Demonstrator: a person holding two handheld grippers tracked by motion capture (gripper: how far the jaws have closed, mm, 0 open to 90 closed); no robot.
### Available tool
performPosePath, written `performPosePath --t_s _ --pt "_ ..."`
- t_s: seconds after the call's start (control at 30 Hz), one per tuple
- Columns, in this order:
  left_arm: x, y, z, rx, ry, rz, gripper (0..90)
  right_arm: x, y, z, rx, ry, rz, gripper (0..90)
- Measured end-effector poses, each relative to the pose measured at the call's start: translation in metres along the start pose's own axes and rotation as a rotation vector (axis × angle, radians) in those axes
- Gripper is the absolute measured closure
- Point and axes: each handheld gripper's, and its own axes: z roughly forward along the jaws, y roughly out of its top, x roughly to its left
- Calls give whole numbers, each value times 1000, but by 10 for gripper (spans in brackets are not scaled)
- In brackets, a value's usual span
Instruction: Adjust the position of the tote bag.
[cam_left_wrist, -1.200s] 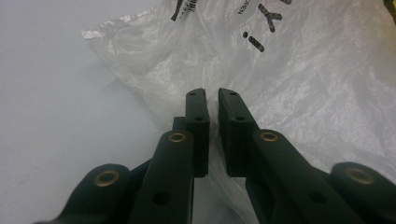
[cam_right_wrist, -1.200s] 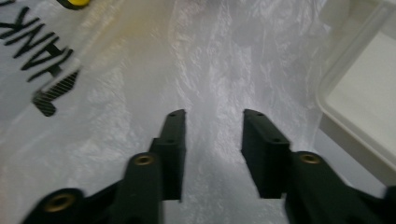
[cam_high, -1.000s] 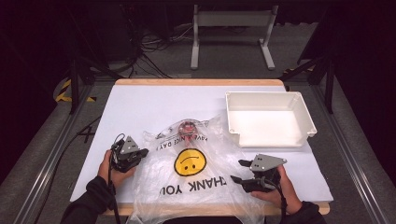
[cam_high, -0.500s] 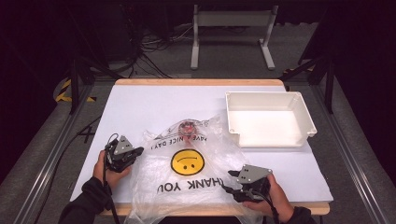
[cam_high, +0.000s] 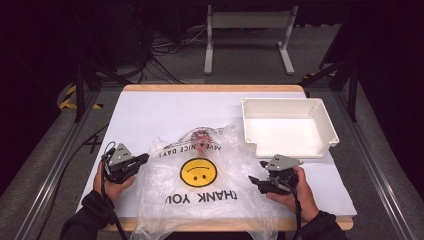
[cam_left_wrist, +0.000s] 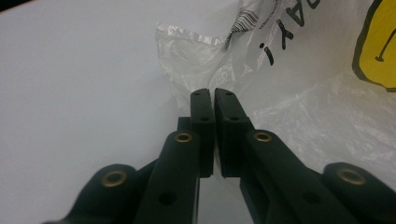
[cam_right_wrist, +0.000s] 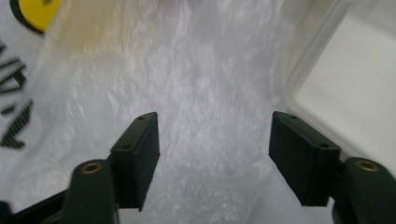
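Observation:
A clear plastic bag (cam_high: 200, 200) printed with a yellow smiley and "THANK YOU" lies flat at the table's near middle, with a small reddish item (cam_high: 201, 135) inside its far end. My left gripper (cam_high: 145, 159) sits just left of the bag's left edge. Its jaws (cam_left_wrist: 214, 93) have just been opening and stand a slit apart, with nothing between them and the bag (cam_left_wrist: 303, 116) just beyond the tips. My right gripper (cam_high: 252, 181) is at the bag's right edge. Its jaws (cam_right_wrist: 215, 126) have just been opening and are wide apart above the plastic (cam_right_wrist: 210, 70), pinching nothing.
A white rectangular tray (cam_high: 280, 102) stands at the right rear of the white tabletop, and its rim (cam_right_wrist: 308, 60) lies close beyond my right gripper. The bag's near end hangs over the table's wooden front edge (cam_high: 120, 227). Dark floor, cables and metal rails surround the table.
My right gripper dipped towards the near left, then came back to the right and farther away, with its jaws wider again. The left gripper drifted slightly left off the bag's edge.

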Motion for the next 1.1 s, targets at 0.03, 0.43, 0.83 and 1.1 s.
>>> performPosePath --t_s 0.03,0.43,0.83,1.1 --pt "3 1 -2 -21 3 -14 796 -2 -3 5 41 20 0 308" --pt "30 19 13 -56 37 -170 238 -9 -16 15 55 41 42 321" --pt "35 31 72 156 -61 -147 224 -3 -18 12 30 88 4 547" --pt "37 29 75 202 -56 -92 710 4 -17 12 10 115 -22 829"
